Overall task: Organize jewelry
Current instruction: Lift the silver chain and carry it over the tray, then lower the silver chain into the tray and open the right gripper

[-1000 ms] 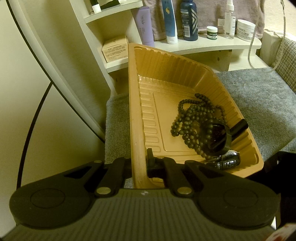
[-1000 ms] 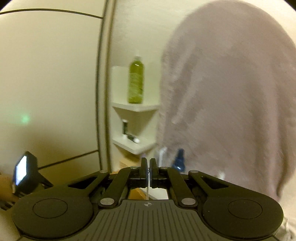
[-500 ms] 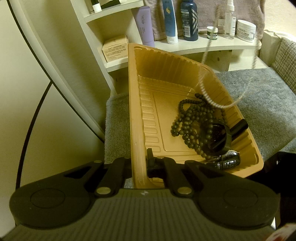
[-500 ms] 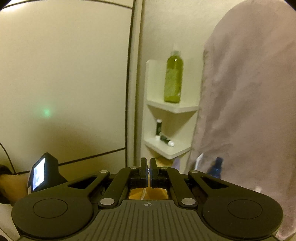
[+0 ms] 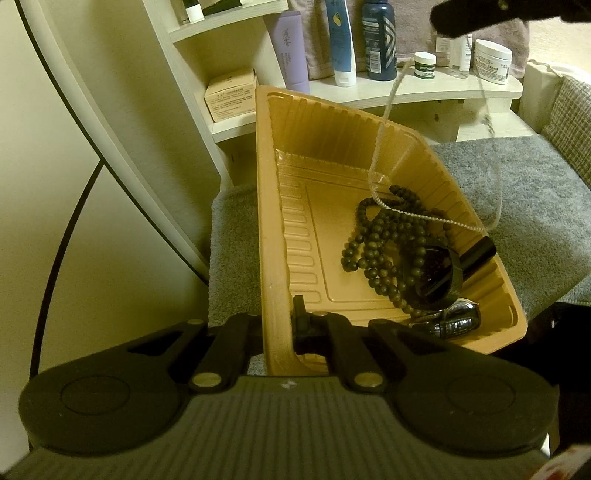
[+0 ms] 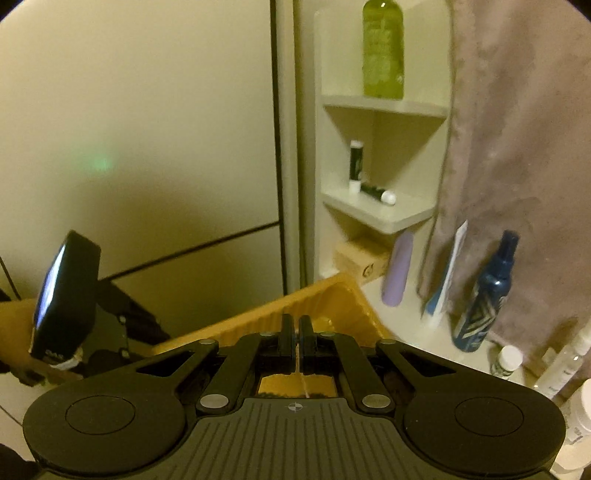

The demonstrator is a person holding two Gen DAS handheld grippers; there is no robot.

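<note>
My left gripper (image 5: 279, 321) is shut on the near rim of an orange plastic tray (image 5: 317, 133) and holds it tilted over a grey mat. In the tray lie a dark bead necklace (image 5: 384, 243), a black watch (image 5: 439, 271) and a shiny dark bracelet (image 5: 458, 321). My right gripper (image 6: 296, 332) is shut on a thin pale chain (image 6: 300, 376). In the left wrist view that chain (image 5: 417, 216) hangs in a loop from the right gripper (image 5: 476, 14) at the top, its bottom resting on the beads. The tray's corner (image 6: 332, 295) shows below the right gripper.
White corner shelves (image 5: 424, 86) behind the tray carry bottles (image 5: 376, 35), jars (image 5: 493, 61) and a small box (image 5: 231, 94). A towel (image 6: 517, 129) hangs at the right. The grey mat (image 5: 509, 192) lies under the tray. A green bottle (image 6: 382, 48) stands on an upper shelf.
The right gripper has come down and forward over the tray. The chain's loop has dropped lower and now reaches the beads. The left gripper and tray have stayed put.
</note>
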